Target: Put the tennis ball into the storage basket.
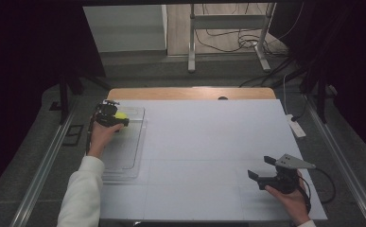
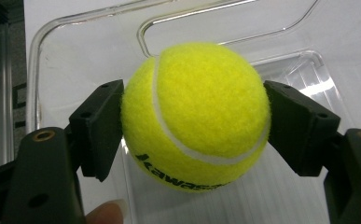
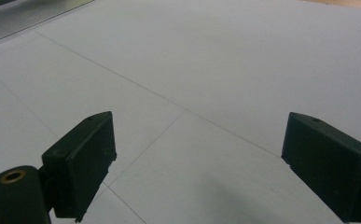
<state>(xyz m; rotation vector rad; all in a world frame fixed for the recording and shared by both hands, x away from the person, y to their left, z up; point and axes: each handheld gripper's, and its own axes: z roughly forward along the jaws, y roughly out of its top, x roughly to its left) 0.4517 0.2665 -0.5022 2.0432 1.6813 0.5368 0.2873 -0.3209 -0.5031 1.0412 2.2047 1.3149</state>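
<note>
Yellow tennis ball (image 2: 194,116) clamped in left gripper (image 2: 194,126) jaws, right gripper (image 3: 197,163) jaws wide, empty

left hand-held gripper (image 1: 117,118) gripping yellow ball (image 1: 120,115), tray (image 1: 124,156)

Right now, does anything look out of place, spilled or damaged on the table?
Nothing stands out. The left gripper holds a tennis ball over the clear tray, undamaged, and the right gripper is open over the table.

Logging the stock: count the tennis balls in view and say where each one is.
1. The tennis ball is clamped in the left tongs, above the clear plastic tray at the table's left side. None seems hidden.
</note>
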